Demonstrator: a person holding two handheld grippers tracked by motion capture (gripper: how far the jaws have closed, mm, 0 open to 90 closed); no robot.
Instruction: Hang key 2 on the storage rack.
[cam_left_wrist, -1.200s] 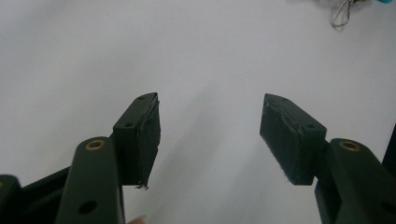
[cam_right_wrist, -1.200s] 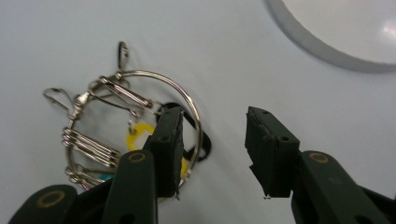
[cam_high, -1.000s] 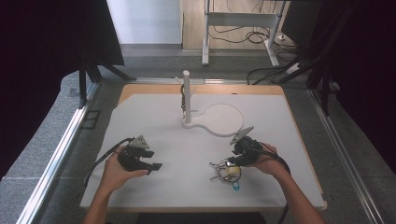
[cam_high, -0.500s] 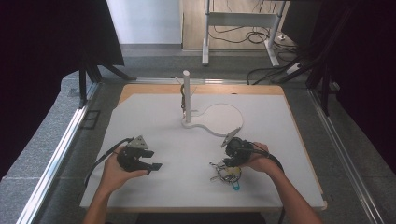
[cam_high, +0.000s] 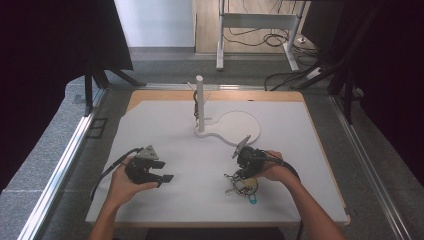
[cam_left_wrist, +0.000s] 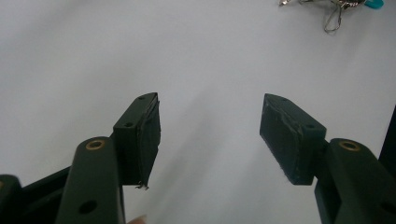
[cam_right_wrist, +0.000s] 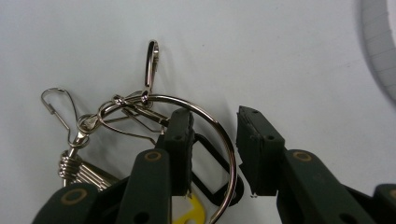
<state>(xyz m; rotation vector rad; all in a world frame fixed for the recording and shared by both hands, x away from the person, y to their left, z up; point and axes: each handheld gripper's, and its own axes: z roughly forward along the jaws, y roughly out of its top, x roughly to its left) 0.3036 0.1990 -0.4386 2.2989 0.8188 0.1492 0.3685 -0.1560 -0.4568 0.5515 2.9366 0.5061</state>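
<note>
Now, notes per item.
Key bunch (cam_high: 241, 185): lies on the white table (cam_high: 200, 200), near the front edge, right of centre.
Right hand-held gripper (cam_right_wrist: 212, 135): jaws have just been closing; large ring (cam_right_wrist: 223, 128) sits between them, pads not yet pressing.
Left hand-held gripper (cam_left_wrist: 210, 133): jaws apart, nothing between, well clear of the bunch.

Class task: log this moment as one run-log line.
left gripper: open, idle | right gripper: closing around key ring, not gripped | stand: untouched
</note>
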